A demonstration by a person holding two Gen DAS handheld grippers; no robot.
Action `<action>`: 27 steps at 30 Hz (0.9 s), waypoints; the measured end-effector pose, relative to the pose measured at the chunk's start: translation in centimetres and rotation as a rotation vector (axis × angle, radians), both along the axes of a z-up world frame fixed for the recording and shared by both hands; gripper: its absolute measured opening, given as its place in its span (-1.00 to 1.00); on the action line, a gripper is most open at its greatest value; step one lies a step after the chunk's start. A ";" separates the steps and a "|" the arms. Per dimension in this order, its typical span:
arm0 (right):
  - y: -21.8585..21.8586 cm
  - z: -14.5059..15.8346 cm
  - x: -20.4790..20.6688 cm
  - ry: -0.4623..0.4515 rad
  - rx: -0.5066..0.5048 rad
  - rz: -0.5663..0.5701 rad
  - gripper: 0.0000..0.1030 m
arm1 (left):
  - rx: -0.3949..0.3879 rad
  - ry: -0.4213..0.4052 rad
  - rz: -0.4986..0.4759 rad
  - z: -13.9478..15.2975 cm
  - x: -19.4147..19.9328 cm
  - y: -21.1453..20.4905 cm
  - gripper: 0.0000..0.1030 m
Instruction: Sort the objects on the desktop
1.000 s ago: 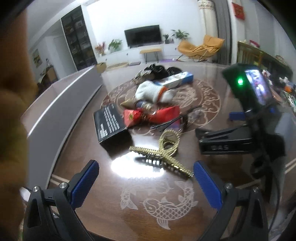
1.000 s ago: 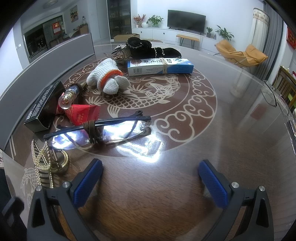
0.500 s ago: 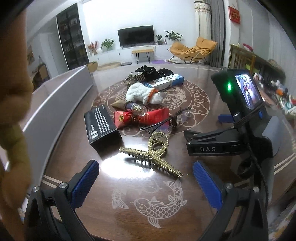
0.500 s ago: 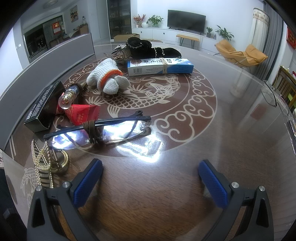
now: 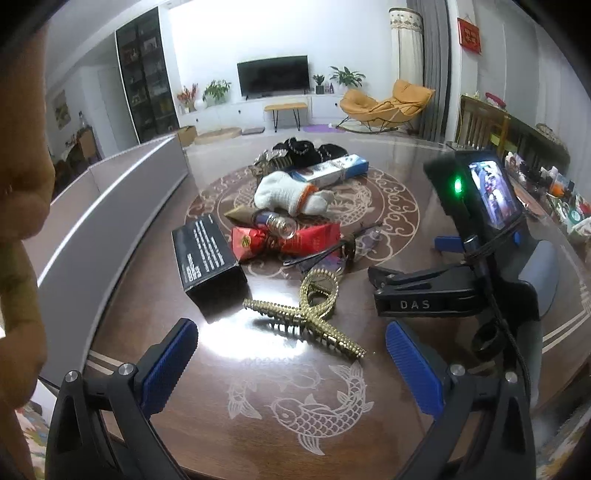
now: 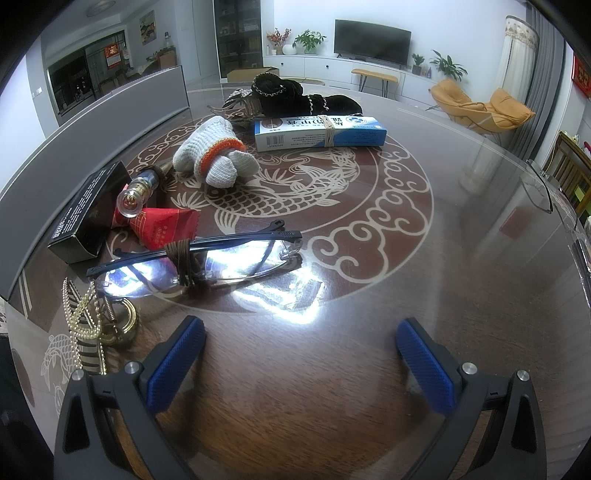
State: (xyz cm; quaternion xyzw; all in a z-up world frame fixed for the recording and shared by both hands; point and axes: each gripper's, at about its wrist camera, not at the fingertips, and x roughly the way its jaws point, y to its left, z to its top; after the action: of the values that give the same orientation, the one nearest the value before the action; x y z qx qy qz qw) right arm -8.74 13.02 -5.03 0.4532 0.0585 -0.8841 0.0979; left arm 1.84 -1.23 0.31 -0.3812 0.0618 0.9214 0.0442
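Bare table [image 6: 461,221] on right side, glasses [image 6: 199,258] w/ clutter blocking left

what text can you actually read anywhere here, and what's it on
"DAS": white letters on the black clamp of the right gripper.
Blue and white carton: large Chinese print and a barcode, upside down to the camera, not readable.
Black box: lines of white print, too small.
Red packet: gold print, too blurred.
Red wall hanging: gold characters, too blurred.
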 end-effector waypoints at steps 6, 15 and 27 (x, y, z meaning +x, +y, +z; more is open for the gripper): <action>0.0 0.0 0.0 0.000 0.000 0.000 1.00 | -0.003 -0.005 0.004 -0.1 -0.1 -0.1 1.00; 0.0 0.0 0.0 0.000 0.000 0.000 1.00 | -0.004 0.011 0.026 0.2 -0.2 -0.6 1.00; 0.0 0.0 0.0 0.000 0.000 0.000 1.00 | 0.033 -0.013 0.019 -0.4 -0.4 -0.9 1.00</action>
State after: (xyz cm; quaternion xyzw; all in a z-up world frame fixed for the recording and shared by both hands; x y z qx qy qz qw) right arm -8.70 13.02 -5.02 0.4531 0.0585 -0.8841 0.0979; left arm 1.41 -2.11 -0.10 -0.3868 0.0429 0.9202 0.0423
